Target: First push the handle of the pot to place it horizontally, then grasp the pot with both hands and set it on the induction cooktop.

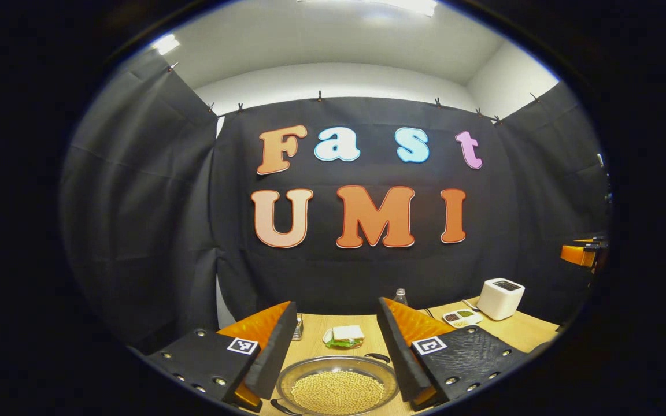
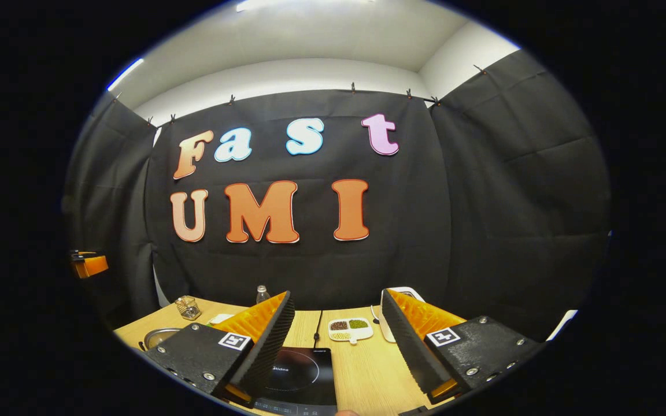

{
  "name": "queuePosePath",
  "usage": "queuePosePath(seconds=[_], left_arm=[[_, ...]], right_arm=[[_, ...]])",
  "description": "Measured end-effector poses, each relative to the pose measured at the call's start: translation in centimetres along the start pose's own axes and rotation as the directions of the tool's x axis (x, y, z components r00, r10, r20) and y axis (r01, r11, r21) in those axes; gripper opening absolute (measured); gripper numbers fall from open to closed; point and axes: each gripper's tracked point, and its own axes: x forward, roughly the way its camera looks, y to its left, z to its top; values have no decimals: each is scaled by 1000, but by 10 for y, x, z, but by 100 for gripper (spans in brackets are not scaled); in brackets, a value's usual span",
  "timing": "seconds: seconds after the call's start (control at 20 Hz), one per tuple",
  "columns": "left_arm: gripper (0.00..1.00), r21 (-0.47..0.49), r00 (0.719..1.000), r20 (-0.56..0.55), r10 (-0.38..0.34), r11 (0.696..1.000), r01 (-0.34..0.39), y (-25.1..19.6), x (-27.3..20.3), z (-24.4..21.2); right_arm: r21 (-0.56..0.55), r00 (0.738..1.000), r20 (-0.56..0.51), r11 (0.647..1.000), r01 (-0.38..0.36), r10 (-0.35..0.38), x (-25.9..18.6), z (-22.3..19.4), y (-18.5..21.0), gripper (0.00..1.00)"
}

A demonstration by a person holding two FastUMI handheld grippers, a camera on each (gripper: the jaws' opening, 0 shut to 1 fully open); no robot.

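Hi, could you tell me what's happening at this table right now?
A person holds two grippers above a wooden table, and neither has touched anything yet. The left gripper hangs open over a shallow metal pot filled with pale beans, its handles near the front and back rim. The right gripper hangs open over the black induction cooktop, which is bare. The pot has not been set on it.

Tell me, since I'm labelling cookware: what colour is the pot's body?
Silvery metal; the pot shows best in the left gripper view.
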Motion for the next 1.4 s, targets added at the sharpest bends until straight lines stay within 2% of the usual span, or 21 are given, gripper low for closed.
queuePosePath(seconds=[0.15, 0.2, 0.3, 0.4, 0.45, 0.5, 0.55, 0.6, 0.75, 0.85, 1.1, 1.15, 1.4], left_arm=[[51, 17, 1000, 13, -15, 1000, 14, -3, 1, 4], [53, 22, 1000, 24, -19, 1000, 18, -4, 1, 6], [31, 24, 999, 23, -39, 999, 39, -9, 0, 4], [28, 10, 999, 21, -38, 999, 38, -9, 1, 2], [17, -6, 999, 20, -34, 999, 34, -8, 1, 2], [14, -19, 999, 14, -38, 999, 38, -9, 1, 1], [7, -20, 999, 10, -49, 999, 49, -12, 0, -1], [8, -15, 999, 8, -50, 999, 50, -12, 1, -3], [2, -29, 997, 2, -82, 996, 82, -17, -1, -7], [5, -26, 997, -10, -80, 997, 79, -15, 0, -13], [2, -8, 994, -66, -87, 996, 87, -12, -7, -47], [5, 2, 993, -76, -92, 996, 92, -13, -10, -54], [5, 11, 987, -128, -101, 995, 104, -14, -19, -88]], right_arm=[[-4, 1000, 0, 1000, -1, 1, 0, 0, 0, 95], [-4, 1000, 0, 1000, 0, 0, 0, 0, 0, 95], [-5, 1000, 2, 1000, 4, -4, -1, 0, -2, 95], [-6, 1000, 3, 1000, 7, -7, -1, -1, -5, 95], [-5, 1000, 1, 1000, 6, -6, 0, -2, -3, 95], [-4, 1000, -2, 1000, 3, -3, 0, -3, -2, 95], [-4, 1000, -6, 1000, 0, -1, 0, -5, -2, 95], [-5, 1000, -9, 1000, -3, 3, 1, -6, -2, 95], [-3, 1000, -11, 1000, -10, 10, 0, -6, -1, 95], [-5, 1000, -5, 1000, -4, 4, 1, -5, -3, 95], [-8, 1000, -7, 1000, 0, 0, 1, -7, -3, 95], [-7, 1000, -8, 1000, 2, -2, 2, -8, -4, 95], [-6, 1000, -7, 1000, 12, -12, 1, -9, -6, 95]])
